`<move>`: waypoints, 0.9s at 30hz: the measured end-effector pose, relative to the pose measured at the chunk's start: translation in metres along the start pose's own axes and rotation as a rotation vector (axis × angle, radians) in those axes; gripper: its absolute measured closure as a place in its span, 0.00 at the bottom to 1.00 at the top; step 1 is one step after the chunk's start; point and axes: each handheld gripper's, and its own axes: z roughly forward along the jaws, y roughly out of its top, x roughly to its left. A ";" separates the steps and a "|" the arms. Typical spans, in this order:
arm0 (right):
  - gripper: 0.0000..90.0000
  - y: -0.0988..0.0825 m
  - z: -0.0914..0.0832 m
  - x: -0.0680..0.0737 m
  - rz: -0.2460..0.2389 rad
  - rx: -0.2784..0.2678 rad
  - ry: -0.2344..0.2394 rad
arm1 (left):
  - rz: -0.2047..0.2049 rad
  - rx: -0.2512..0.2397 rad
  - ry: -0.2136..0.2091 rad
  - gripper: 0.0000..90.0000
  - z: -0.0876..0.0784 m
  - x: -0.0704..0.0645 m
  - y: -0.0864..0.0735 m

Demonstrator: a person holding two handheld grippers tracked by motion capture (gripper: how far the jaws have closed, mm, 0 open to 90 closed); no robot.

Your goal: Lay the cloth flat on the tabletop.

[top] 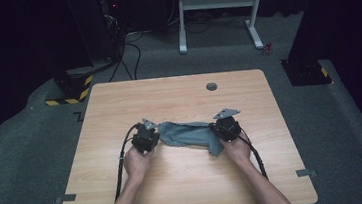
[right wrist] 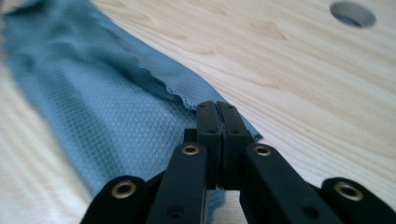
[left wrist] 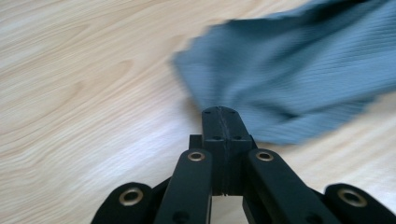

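On the table point(top: 187, 187), both hand-held grippers clamped on grey cloth point(top: 189, 134).

Cloth point(top: 188, 134): grey, bunched, stretched between the two grippers.
Left gripper point(top: 153, 136): its fingers touch the cloth's left end.
Right gripper point(top: 216, 131): its fingers touch the right end.
Table point(top: 187, 192): wood, under both.
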 end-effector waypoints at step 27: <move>0.83 -0.034 -0.024 0.032 -0.105 0.027 0.083 | 0.159 0.033 -0.112 0.93 0.019 -0.059 0.000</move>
